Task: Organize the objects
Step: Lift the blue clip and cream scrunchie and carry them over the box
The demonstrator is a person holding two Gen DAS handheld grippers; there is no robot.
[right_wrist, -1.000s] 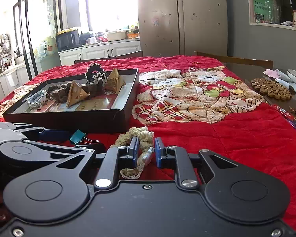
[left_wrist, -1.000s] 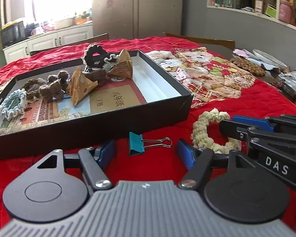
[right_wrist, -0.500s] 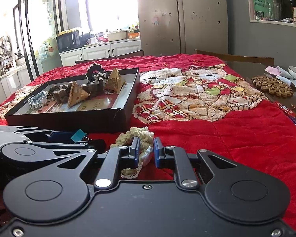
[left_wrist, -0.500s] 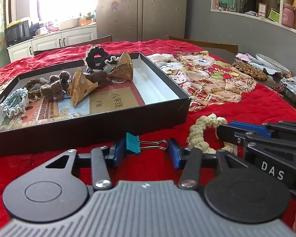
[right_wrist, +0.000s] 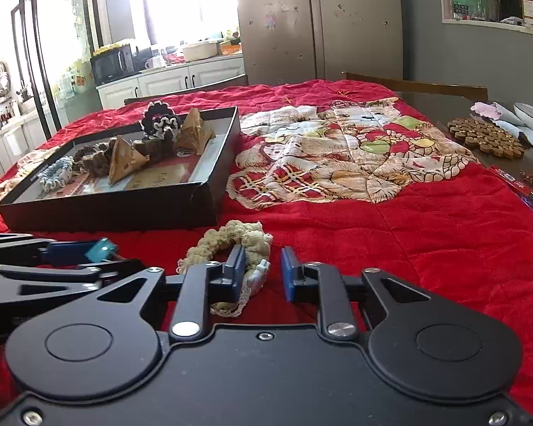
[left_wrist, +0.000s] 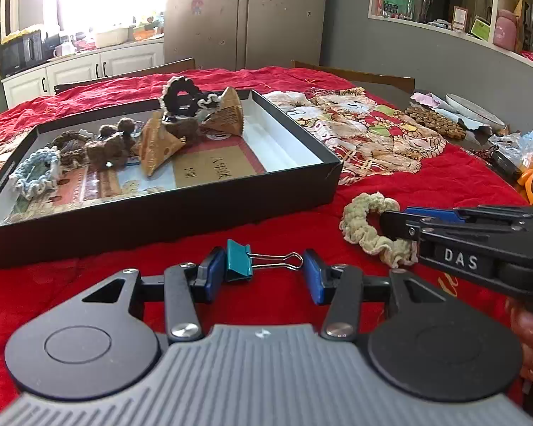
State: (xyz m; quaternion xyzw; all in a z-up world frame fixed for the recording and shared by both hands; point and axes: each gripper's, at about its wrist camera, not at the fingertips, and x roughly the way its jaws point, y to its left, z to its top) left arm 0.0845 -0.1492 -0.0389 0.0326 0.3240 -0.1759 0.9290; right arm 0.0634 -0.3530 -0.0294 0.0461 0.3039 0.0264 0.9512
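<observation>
The left wrist view shows the left gripper (left_wrist: pixel 263 277) low over the red quilt (left_wrist: pixel 426 191), with a teal binder clip (left_wrist: pixel 238 260) lying between its blue pads (left_wrist: pixel 312 278). The clip body touches the left pad, and the wire handles reach to the right pad; the jaws stand about as wide as the clip is long, and I cannot tell if they really press it. The long axis of the clip runs across the picture from 9 o'clock to 3 o'clock, with the teal body at 9 and the wire loops pointing to 3. In the right wrist view only a teal corner of the clip (right_wrist: pixel 101 248) shows, at 9 o'clock, behind the left tool.

The right wrist view shows the right gripper (right_wrist: pixel 263 275) with its jaws apart; they have just been opening. A cream scrunchie (right_wrist: pixel 234 238) lies between them, resting against the left pad and free of the right pad. A small white charm on the scrunchie shows only in this view. From the left wrist view, the scrunchie (left_wrist: pixel 366 220) appears at 3 o'clock as a ring lying flat on the quilt, and the right gripper (left_wrist: pixel 394 223) comes in from the side.

The black box (left_wrist: pixel 160 213) stands at 11 o'clock of both tools, and it holds other scrunchies and two brown paper pyramids (left_wrist: pixel 156 145).
</observation>
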